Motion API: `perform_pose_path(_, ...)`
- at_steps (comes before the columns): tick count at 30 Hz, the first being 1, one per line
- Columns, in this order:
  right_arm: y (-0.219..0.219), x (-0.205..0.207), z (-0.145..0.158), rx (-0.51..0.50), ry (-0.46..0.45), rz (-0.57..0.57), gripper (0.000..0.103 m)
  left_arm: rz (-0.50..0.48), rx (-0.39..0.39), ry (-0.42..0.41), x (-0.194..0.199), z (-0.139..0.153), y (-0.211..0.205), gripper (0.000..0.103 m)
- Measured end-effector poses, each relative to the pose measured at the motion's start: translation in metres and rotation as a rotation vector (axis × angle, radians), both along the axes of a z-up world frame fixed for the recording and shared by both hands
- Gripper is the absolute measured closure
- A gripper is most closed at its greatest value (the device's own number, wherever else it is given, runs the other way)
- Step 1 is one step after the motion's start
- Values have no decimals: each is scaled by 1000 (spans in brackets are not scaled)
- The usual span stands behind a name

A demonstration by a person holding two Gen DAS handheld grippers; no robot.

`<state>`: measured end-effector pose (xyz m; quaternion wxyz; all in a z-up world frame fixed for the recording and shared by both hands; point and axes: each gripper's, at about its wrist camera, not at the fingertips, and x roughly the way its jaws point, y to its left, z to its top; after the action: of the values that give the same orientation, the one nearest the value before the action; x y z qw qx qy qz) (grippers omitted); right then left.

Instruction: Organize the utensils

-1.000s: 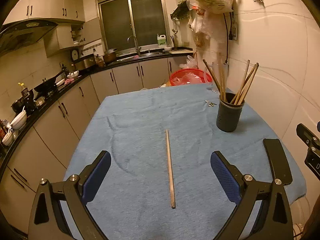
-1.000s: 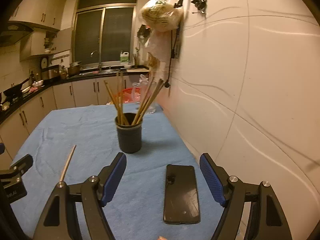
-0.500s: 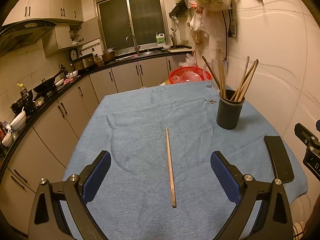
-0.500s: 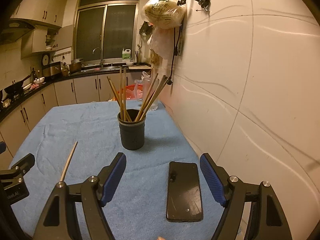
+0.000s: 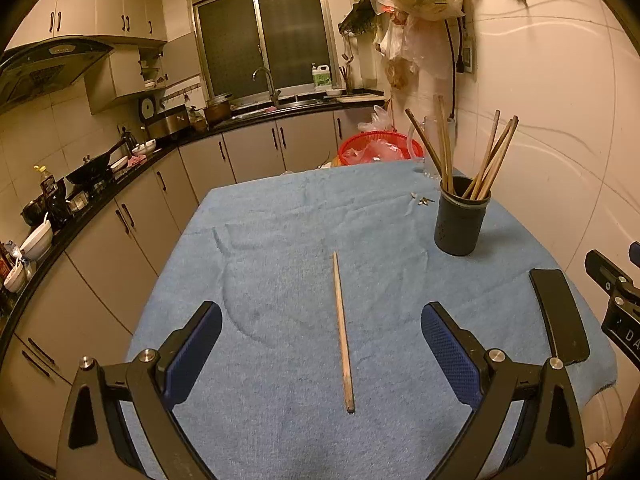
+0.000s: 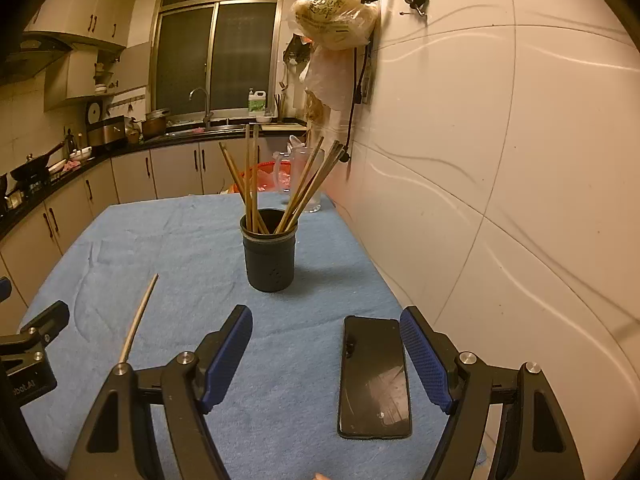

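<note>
the table [image 5: 280, 216] is covered by a blue towel [image 6: 168, 240] that lies wrinkled across most of its top, with a kitchen counter [image 5: 100, 196] running along the left and far side of the room and a pale tiled wall [image 6: 520, 160] close on the right. a bulging plastic bag [image 6: 336, 20] hangs on that wall above the far end of the table, and a red basket [image 5: 380, 148] sits just beyond the table's far edge.

the left gripper [image 5: 320, 348] hangs low over the near part of the towel, its blue-padded fingers [image 5: 192, 352] spread wide with nothing pressed between them. the right gripper [image 6: 326, 356] is near the wall side, its fingers [image 6: 424, 356] likewise held wide apart and gripping nothing.

a dark cylindrical holder [image 6: 270, 256] stands upright on the towel toward the wall side, well ahead of both grippers. a bundle of wooden chopsticks [image 6: 308, 184] stands in it, leaning outward in several directions. a black phone [image 6: 376, 376] lies flat, screen up, on the towel near the wall, in the right wrist view between the right fingers and closer to the right-hand one.

one loose chopstick [image 5: 343, 332] lies flat on the towel, pointing away from the camera, between the left gripper's fingers in the left wrist view and apart from the holder. a few small bits [image 5: 422, 199] lie on the towel just left of the holder.
</note>
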<state>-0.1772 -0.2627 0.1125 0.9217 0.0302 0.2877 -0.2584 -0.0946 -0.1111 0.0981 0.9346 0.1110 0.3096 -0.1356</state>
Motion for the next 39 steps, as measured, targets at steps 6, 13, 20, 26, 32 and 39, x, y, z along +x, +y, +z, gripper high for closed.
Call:
perform_pose_path(6,3,-1,0,-5,0,4,24,2,2,-6,-2,1,1,3)
perform_pose_path(13,3,-1,-1,0,3,7,24,3,2,-12,-7,2,2,3)
perform_pose_path(20,6,-5,-2,1,1,16,24,13,1,-23,-11,5,5,3)
perform_pose_path(26,8,-9,0,1,-9,24,24,15,5,-38,-18,9,8,3)
perform_pose_path(32,11,-10,2,-2,-16,29,24,17,3,-52,-21,12,10,3)
perform_pose_path(39,15,-7,2,-10,-8,34,24,20,-3,-51,-20,11,13,3)
